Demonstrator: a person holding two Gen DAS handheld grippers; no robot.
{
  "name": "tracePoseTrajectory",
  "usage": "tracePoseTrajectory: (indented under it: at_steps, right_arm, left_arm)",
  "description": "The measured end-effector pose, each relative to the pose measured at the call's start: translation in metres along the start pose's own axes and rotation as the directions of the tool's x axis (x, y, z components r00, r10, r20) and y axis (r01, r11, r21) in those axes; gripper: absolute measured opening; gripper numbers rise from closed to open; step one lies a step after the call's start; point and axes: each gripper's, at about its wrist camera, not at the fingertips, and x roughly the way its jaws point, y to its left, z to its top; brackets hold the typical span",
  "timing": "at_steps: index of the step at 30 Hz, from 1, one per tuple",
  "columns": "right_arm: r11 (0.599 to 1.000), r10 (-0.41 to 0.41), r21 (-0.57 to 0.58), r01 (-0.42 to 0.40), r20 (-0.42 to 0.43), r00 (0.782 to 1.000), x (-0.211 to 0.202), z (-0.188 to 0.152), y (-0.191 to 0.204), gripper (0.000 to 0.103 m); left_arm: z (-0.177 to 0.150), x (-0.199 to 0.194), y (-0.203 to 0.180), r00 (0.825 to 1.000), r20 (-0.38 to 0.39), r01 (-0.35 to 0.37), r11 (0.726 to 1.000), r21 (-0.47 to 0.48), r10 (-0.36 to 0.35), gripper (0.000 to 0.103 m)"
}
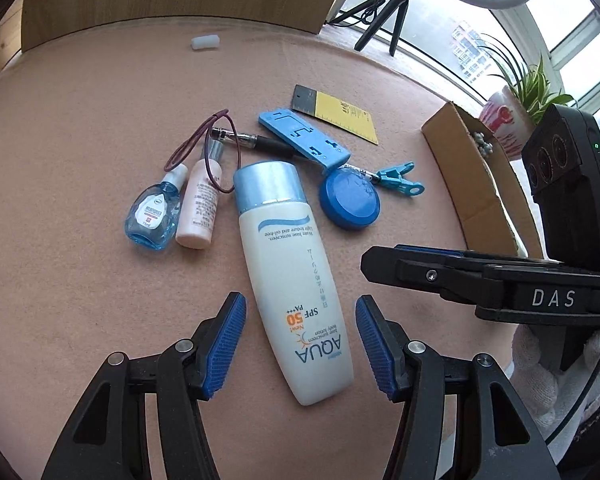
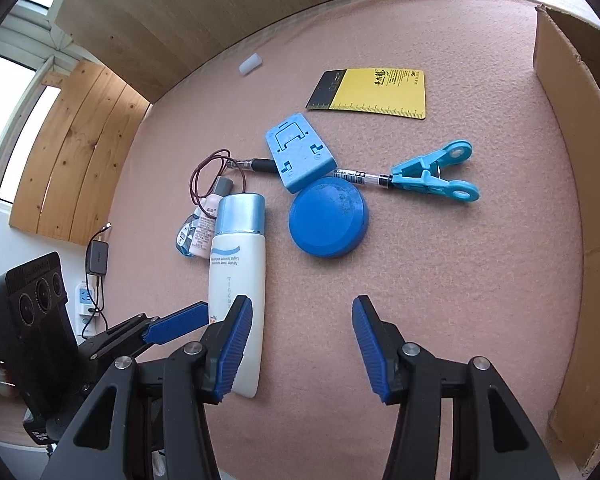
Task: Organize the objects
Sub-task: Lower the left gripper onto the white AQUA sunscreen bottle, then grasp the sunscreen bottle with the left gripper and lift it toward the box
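Left wrist view shows your left gripper [image 1: 300, 344] with its jaws apart around the white sunscreen bottle [image 1: 288, 280]; the pads do not touch it. Your right gripper [image 2: 302, 346] is open too, with only pink mat [image 2: 440, 260] between its jaws and the bottle just left of it. If you squeeze the bottle near its bottom end, the heavy cap end may tip down and bump the blue lid [image 2: 328, 222] ahead. The grippers are close and could knock together. Off to the right stands the cardboard box [image 1: 476, 184]; something small and pale sits inside, too small to tell.
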Motion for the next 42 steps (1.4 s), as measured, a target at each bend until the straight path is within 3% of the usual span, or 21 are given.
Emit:
tracePoseTrajectory:
  at_steps: [10, 20, 22, 24, 29, 42]
  right_arm:
    - [0.999, 0.035, 0.005, -0.035, -0.047, 0.998, 0.025, 0.019, 0.012, 0.049]
    - [0.999, 0.041, -0.032, -0.044, -0.079, 0.996, 0.037, 0.023, 0.027, 0.049]
    - [0.998, 0.04, -0.038, -0.043, -0.081, 0.996, 0.038, 0.022, 0.029, 0.047]
    - [0.998, 0.055, -0.04, -0.058, -0.085, 0.995, 0.039, 0.021, 0.031, 0.038]
    - [0.998, 0.024, -0.062, -0.028, -0.064, 0.998, 0.035, 0.021, 0.035, 0.038]
    - [0.998, 0.023, -0.061, -0.021, 0.032, 0.999, -0.008, 0.014, 0.033, 0.038]
  left_arm:
    - [0.014, 0.013, 0.005, 0.999, -0.031, 0.024, 1.0, 0.018, -0.024, 0.061]
    - [0.015, 0.019, 0.007, 0.996, -0.048, 0.074, 0.997, -0.027, -0.075, 0.06]
    - [0.015, 0.019, 0.007, 0.996, -0.045, 0.078, 0.996, -0.035, -0.079, 0.059]
    - [0.015, 0.021, 0.006, 0.996, -0.047, 0.076, 0.996, -0.04, -0.078, 0.056]
    - [0.014, 0.02, 0.005, 0.995, -0.038, 0.089, 0.994, -0.062, -0.091, 0.05]
    - [0.024, 0.0, -0.028, 0.99, 0.025, 0.136, 0.99, -0.039, -0.135, 0.05]
